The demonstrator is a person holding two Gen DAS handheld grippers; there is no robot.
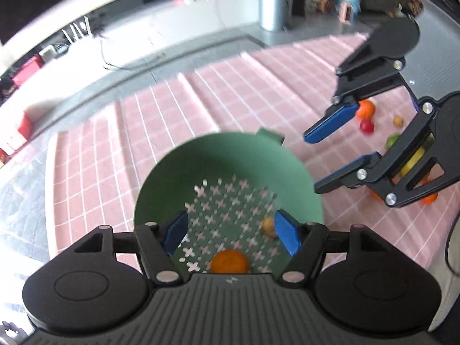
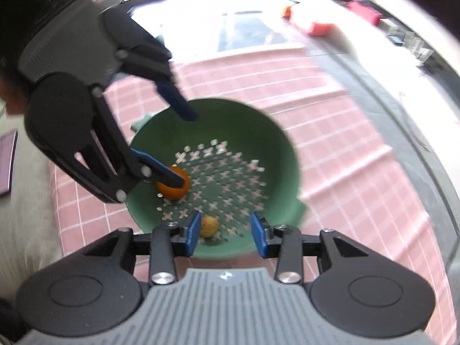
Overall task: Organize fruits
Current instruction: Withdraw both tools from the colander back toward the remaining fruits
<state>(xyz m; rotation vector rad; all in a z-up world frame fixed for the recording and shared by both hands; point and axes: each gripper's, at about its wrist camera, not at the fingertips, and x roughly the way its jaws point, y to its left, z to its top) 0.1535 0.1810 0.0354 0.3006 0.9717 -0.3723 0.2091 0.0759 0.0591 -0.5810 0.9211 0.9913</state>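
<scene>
The left gripper [image 1: 230, 231] hangs over the round green plastic colander [image 1: 201, 158] with its blue-padded jaws spread wide and empty; its lower finger [image 2: 161, 171] looks to rest on the orange round fruit [image 2: 174, 187] on the perforated floor, probably just let go. The right gripper [image 2: 225, 234], equally parted and empty, frames a small yellowish-brown fruit [image 2: 209, 225] near the colander's wall. More loose fruits [image 1: 366, 115] wait on the pink checked tablecloth [image 1: 143, 120] beyond, well apart from the colander, so collecting seems early.
</scene>
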